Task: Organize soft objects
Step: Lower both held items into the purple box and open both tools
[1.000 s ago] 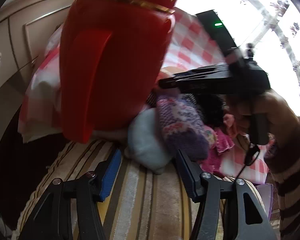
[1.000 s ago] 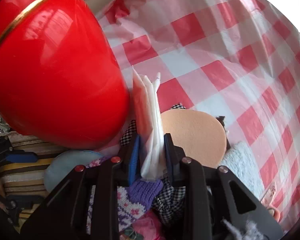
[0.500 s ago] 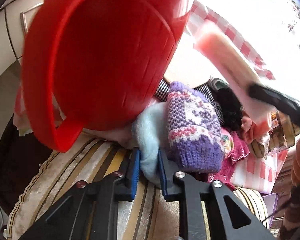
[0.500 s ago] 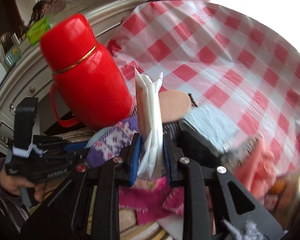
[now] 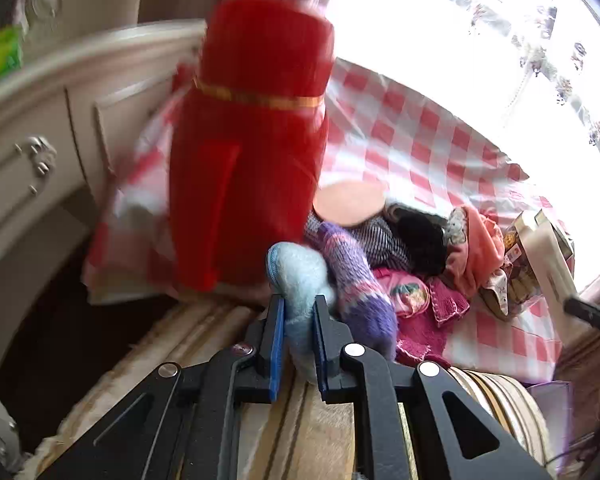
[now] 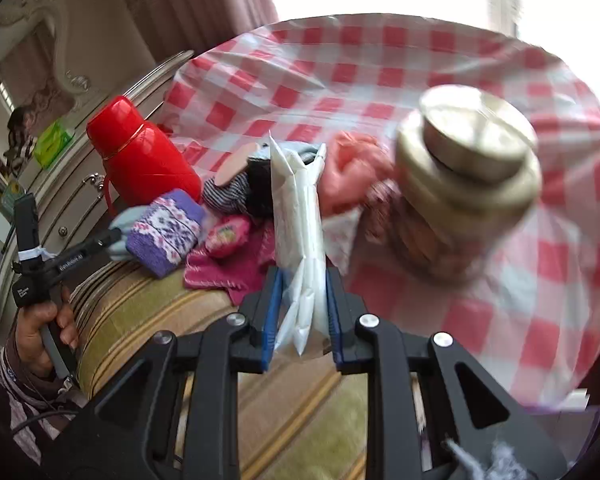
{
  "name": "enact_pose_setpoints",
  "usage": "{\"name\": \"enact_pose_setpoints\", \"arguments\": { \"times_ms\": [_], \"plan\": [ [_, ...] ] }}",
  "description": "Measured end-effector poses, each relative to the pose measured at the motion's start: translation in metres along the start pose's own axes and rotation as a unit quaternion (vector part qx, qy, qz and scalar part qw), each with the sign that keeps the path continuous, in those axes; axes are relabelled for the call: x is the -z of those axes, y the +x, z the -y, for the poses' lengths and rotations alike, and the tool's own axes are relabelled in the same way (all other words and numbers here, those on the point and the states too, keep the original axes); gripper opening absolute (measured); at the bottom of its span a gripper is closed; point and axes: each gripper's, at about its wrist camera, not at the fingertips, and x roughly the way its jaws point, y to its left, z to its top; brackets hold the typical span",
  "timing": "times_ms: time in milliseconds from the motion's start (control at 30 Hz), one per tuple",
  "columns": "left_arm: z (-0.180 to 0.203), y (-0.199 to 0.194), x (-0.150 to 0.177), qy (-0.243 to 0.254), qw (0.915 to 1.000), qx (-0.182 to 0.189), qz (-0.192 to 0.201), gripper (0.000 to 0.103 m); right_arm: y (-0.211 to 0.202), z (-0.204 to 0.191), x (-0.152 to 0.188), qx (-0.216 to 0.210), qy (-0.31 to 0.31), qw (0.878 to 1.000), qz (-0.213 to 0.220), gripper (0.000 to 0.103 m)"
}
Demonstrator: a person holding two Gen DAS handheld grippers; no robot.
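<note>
left gripper (image 5: 296, 334): clamped on the pale blue sock (image 5: 298, 280) at its near end; jaws have just been closing, sock pinched between the blue pads, rest of it lying against the pile
right gripper (image 6: 300, 312): narrow, holding a white tissue packet (image 6: 298, 216) upright between the pads, lifted off the pile, over the table edge
why held so: likely each tool takes one soft item out of the heap so it can go to its own spot; grip near an end leaves the rest free to hang
soft pile: purple knit sock (image 5: 356, 280) touching the blue one, pink cloth (image 5: 440, 304) just beside, black item (image 5: 420, 240) and peach cloth (image 5: 476, 244) behind, all at the near edge of the checked tablecloth (image 5: 420, 140)
hard stuff: red flask (image 5: 252, 140) upright just behind the socks; jar (image 6: 460, 176) with metal lid beside the pile, blurred
left hand (image 6: 40, 332): wrapped on the tool handle, at the striped cushion (image 6: 140, 300)
risk: pulling the blue sock may drag the purple one or nudge the flask
step: both picks made, sorting mostly undone
</note>
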Motion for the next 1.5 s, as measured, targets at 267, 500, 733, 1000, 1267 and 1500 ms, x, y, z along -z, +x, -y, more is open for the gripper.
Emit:
{"name": "enact_pose_setpoints", "arguments": {
  "times_ms": [267, 500, 733, 1000, 1267, 1500],
  "plan": [
    [0.021, -0.056, -0.01, 0.047, 0.9934, 0.0, 0.105, 0.014, -0.053, 0.046, 0.066, 0.032, 0.085, 0.996, 0.015, 0.026],
    [0.048, -0.077, -0.011, 0.073, 0.9882, 0.056, 0.122, 0.014, -0.097, 0.09, 0.131, 0.08, 0.173, 0.982, 0.016, 0.026],
    [0.091, -0.085, 0.002, 0.107, 0.982, 0.111, 0.109, 0.014, -0.106, 0.136, 0.202, 0.115, 0.271, 0.955, -0.027, 0.026],
    [0.143, -0.085, 0.017, 0.159, 0.9695, 0.167, 0.083, 0.014, -0.11, 0.174, 0.26, 0.157, 0.333, 0.928, -0.049, 0.026],
    [0.194, -0.072, 0.033, 0.206, 0.9545, 0.21, 0.046, 0.014, -0.119, 0.209, 0.292, 0.21, 0.342, 0.912, -0.085, 0.026],
    [0.266, -0.062, 0.054, 0.254, 0.9182, 0.304, -0.017, 0.014, -0.105, 0.232, 0.307, 0.222, 0.339, 0.906, -0.126, 0.026]
  ]
}}
